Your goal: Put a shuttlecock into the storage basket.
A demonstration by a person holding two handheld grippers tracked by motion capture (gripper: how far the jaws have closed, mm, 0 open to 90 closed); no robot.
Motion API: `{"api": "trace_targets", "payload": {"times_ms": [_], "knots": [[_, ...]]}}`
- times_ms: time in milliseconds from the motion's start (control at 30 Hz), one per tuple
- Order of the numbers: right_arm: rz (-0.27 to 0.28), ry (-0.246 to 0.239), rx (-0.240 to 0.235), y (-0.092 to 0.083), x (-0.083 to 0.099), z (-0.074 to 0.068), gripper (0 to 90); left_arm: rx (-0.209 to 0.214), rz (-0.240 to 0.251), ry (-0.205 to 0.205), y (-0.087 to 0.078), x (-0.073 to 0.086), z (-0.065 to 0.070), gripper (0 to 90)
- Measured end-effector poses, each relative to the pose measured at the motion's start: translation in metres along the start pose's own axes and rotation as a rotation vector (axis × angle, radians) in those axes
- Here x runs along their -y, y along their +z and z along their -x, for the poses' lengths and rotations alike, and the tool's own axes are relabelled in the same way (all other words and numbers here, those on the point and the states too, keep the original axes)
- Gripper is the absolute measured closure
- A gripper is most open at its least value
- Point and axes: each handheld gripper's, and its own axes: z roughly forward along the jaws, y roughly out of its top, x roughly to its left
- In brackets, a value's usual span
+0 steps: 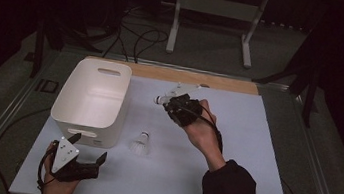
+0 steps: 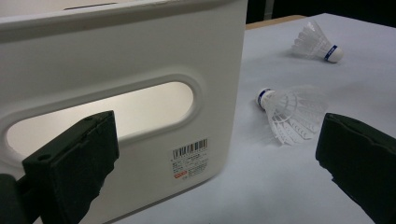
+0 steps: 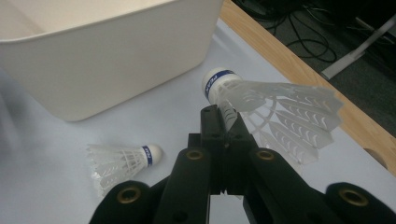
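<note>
White bin (image 2: 140,60) bears barcode label (image 2: 190,157); right gripper (image 3: 224,116) pinches blue-banded shuttlecock (image 3: 261,107); left gripper (image 2: 210,158) wide.

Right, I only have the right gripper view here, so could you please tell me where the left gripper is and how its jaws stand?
Observer: The left gripper is close in front of the near wall of the white bin, with its jaws open and nothing between them.
Operator: Thank you. I'm holding a shuttlecock beside that bin; is anything inside it yet?
Observer: From the high view, the part of its floor that shows looks bare.
Operator: Is there any marking on the wall facing the left gripper?
Observer: Yes, a barcode label sits just under the handle slot on that wall.
</note>
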Motion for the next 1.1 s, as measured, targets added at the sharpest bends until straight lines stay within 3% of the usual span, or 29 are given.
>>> {"api": "trace_targets", "payload": {"times_ms": [1100], "knots": [[0.034,-0.004,-0.006,0.002,-0.017,-0.003,89.8,0.003,-0.005,0.000,0.001,0.000,0.001,0.1]]}}
